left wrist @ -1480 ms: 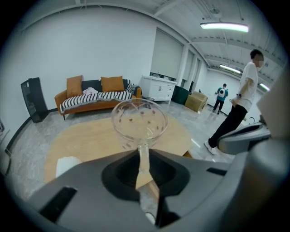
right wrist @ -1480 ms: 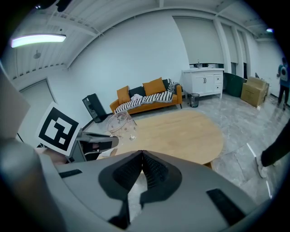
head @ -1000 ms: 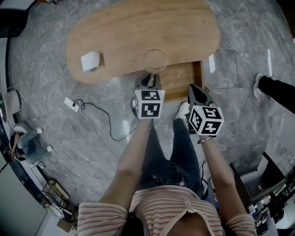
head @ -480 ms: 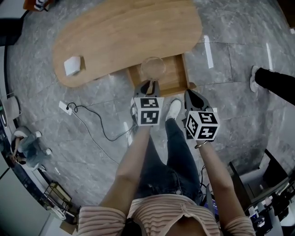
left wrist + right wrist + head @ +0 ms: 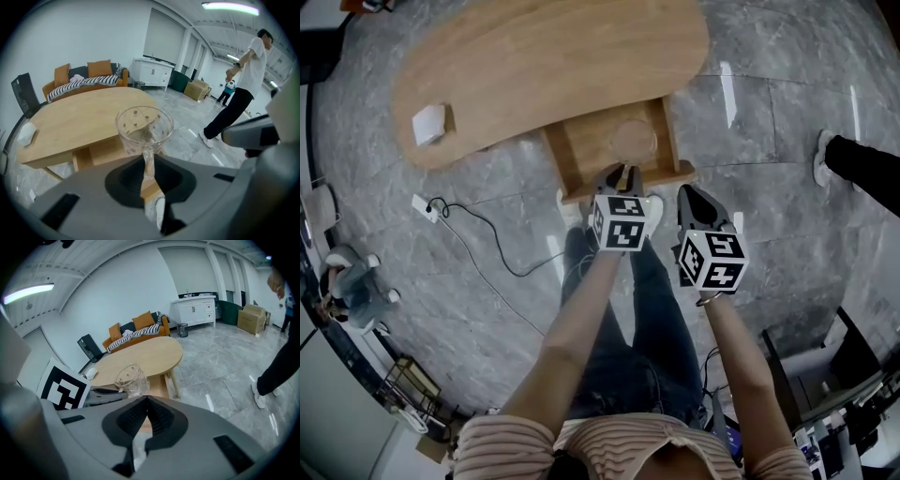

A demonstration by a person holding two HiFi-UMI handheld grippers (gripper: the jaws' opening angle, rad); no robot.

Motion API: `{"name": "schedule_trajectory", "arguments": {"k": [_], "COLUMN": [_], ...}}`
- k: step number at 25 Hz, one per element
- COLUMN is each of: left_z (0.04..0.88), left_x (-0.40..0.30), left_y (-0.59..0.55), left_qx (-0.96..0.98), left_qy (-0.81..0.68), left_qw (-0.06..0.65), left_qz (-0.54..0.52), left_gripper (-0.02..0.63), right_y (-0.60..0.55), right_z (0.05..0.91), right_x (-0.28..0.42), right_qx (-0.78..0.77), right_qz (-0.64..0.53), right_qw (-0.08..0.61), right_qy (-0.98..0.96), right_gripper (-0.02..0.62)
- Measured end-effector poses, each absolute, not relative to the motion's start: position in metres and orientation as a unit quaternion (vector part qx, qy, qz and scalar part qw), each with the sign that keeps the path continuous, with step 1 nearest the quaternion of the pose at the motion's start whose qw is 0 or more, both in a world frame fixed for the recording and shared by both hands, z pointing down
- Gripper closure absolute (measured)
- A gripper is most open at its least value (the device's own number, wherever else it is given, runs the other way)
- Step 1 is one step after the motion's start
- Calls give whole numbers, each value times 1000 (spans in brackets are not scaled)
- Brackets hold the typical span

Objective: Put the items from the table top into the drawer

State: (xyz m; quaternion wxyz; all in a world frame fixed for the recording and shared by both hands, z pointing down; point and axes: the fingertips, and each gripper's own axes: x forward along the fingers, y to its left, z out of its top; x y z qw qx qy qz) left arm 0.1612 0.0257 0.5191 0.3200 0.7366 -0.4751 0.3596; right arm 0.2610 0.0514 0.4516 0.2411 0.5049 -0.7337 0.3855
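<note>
Glass cup [image 5: 633,141], pinched by the left gripper [image 5: 622,172], has moved from the table [image 5: 534,56] edge to over the open drawer [image 5: 586,150] for lowering; right gripper [image 5: 690,191] waits closed, empty.

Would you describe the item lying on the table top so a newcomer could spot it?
On the oval wooden table, at its left end, lies a small white item. It is opaque, unlike the clear glass cup held over the drawer.

Clear glass [image 5: 633,141], over open wooden drawer [image 5: 581,155]
</note>
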Motion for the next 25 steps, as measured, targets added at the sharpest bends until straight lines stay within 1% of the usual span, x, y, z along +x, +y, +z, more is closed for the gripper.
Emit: {"name": "schedule_trajectory", "arguments": {"k": [11, 25], "left_z": [589, 644], "left_x": [175, 178], "left_y": [23, 16], "left_qx": [726, 701], "left_qy": [-475, -495], "left_qw": [321, 344], "left_qz": [379, 380], "left_gripper": [555, 555], "right_y": [53, 46], "right_z": [498, 540], "right_x": [264, 259], "right_qx": [491, 467], "right_qz": [391, 391], "right_qw": [254, 279], "right_qy": [-736, -742], "right_gripper": [588, 588]}}
